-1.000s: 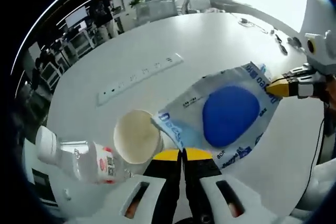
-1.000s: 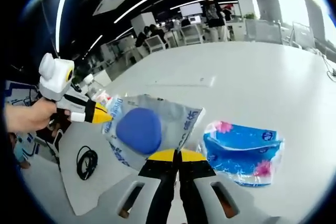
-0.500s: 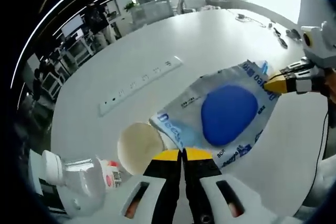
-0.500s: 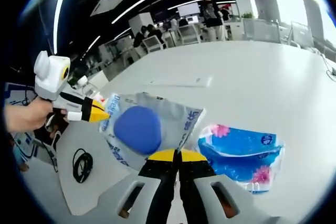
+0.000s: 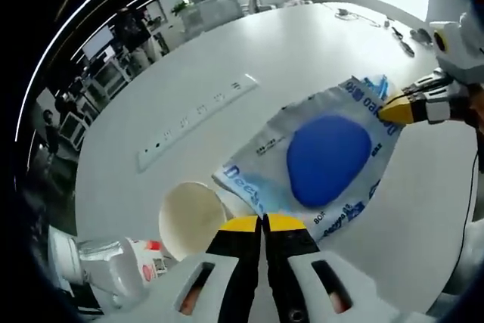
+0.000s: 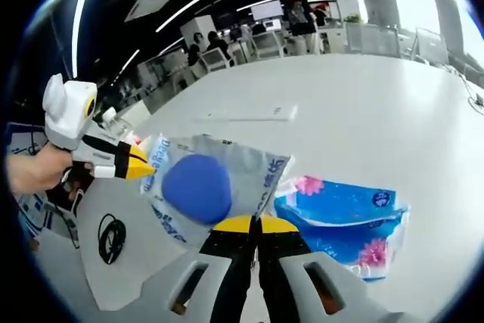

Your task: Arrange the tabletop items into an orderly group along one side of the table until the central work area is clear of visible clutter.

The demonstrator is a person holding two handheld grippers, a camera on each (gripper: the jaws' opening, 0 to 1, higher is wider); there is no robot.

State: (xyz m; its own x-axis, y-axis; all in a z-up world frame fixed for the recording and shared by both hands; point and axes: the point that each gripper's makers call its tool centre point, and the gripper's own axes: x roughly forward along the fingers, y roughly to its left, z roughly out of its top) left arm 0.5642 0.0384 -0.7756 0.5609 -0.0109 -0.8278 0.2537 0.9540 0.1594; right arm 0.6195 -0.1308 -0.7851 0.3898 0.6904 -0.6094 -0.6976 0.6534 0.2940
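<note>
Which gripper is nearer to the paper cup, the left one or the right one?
Left. The left gripper, shut on one edge of the bag, is beside the paper cup. The right gripper grips the bag's opposite edge.

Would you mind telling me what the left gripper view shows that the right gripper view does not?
The left gripper view has the paper cup, the plastic bottle and the white power strip. The right gripper view has the blue tissue pack and a black cable. Both share the grey pouch with the blue disc, pinched at opposite ends by the left gripper and right gripper.
</note>
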